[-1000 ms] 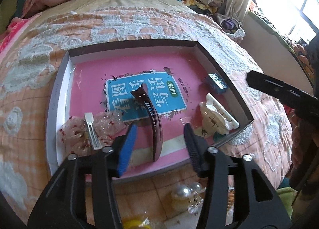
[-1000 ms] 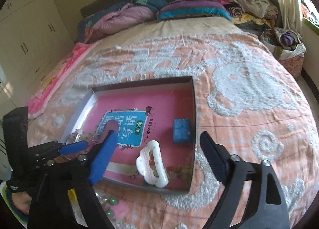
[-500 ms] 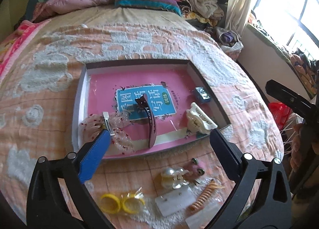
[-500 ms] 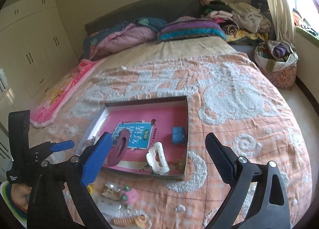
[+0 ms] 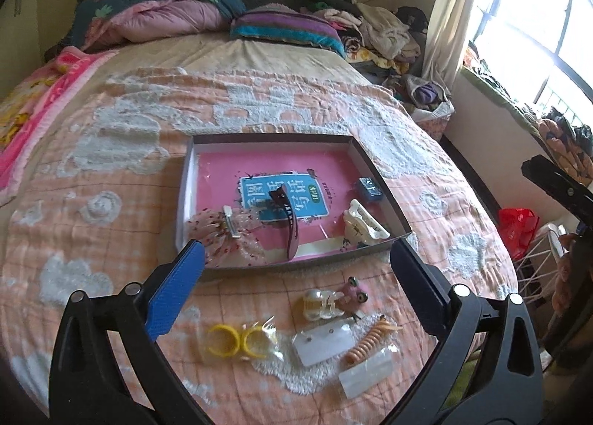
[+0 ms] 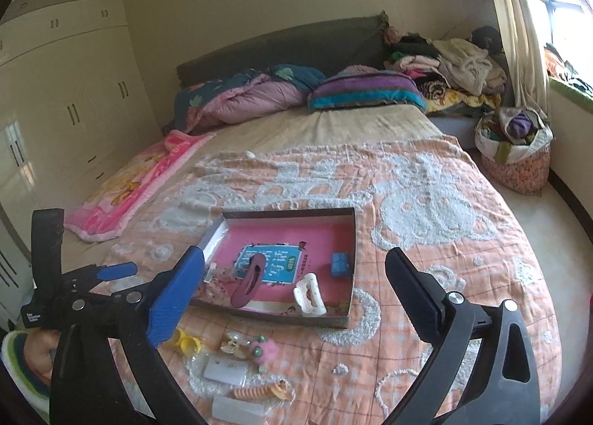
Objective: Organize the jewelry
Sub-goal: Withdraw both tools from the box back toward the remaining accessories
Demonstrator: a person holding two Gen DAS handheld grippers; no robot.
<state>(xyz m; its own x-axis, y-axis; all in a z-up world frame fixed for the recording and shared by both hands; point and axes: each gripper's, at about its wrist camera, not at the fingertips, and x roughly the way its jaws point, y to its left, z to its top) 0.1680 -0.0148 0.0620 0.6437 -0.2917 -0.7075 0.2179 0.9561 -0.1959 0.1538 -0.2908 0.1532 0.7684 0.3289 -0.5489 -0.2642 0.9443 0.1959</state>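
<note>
Both grippers hang above the near end of the bed, well apart from the items below. The left gripper (image 5: pixel 296 269) has its jaws spread wide and holds nothing; the right gripper (image 6: pixel 294 269) is likewise spread wide and empty. A shallow cardboard box (image 5: pixel 374 165) rests on the peach patterned quilt (image 5: pixel 111 173), its floor covered by a pink booklet (image 5: pixel 222 173) with a teal title panel. Inside the box lie a dark maroon banana hair clip (image 5: pixel 289 225) across the title panel, a cream claw clip (image 5: pixel 361 223) near the right wall, a small blue box (image 5: pixel 370 188) against that same wall, and a sheer red-dotted bow clip (image 5: pixel 226 236) in the near left corner. Outside the box, on the quilt nearer the grippers, lie two yellow rings (image 5: pixel 237 341) in clear wrap, a pearl-toned clip (image 5: pixel 320 304) touching a pink fuzzy clip (image 5: pixel 355 293), an orange coil hair tie (image 5: pixel 368 345), and two clear packets (image 5: pixel 324 345). A striped pillow (image 6: pixel 365 89) sits at the head of the bed.
</note>
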